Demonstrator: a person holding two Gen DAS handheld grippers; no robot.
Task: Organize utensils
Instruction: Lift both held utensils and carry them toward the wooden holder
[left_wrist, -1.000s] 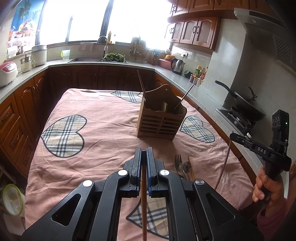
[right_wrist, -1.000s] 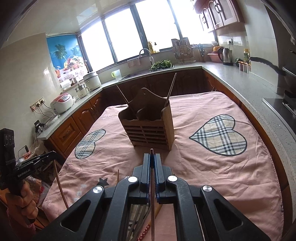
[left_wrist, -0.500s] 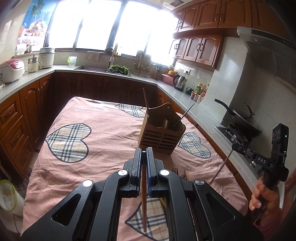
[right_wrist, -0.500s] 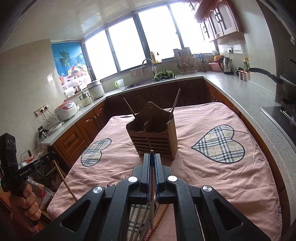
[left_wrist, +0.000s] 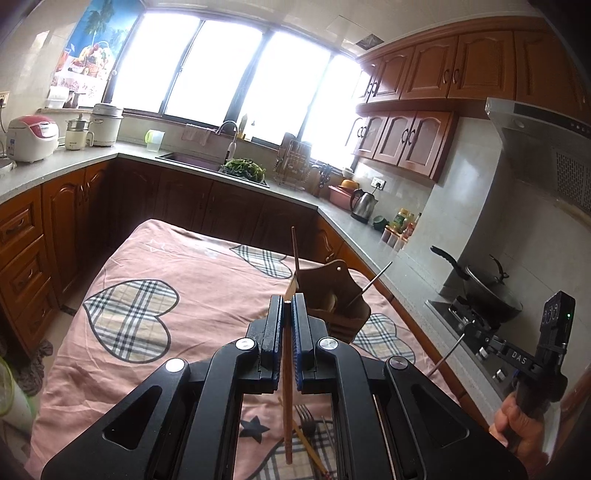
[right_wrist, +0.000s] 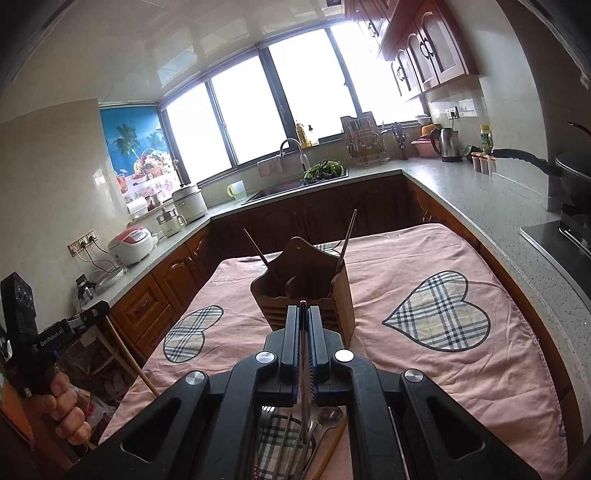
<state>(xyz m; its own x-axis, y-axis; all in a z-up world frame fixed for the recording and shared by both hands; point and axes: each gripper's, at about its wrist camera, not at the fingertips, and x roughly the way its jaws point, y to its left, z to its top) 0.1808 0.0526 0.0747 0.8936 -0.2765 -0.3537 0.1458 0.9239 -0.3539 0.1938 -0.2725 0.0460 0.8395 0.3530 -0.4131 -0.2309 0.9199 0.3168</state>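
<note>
Left gripper (left_wrist: 288, 306) clamps wooden chopstick (left_wrist: 287, 398); right gripper (right_wrist: 303, 314) pinches metal chopstick (right_wrist: 303, 391). Both jaws nearly shut on thin sticks. Wooden utensil holder (right_wrist: 308, 295) ahead on pink cloth (right_wrist: 461, 369); fork (left_wrist: 306, 424), spoon (right_wrist: 330, 415) below. Risk: long sticks pivot, strike holder rim, slip out.

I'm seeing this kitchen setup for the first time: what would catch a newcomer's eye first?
Probably the two black tools, each shut on one thin stick: the left tool grips a brown wooden chopstick, the right tool a slim metal chopstick. Beyond them a slatted wooden utensil holder stands on the pink cloth with plaid hearts, with loose cutlery lying nearest the cameras.
</note>
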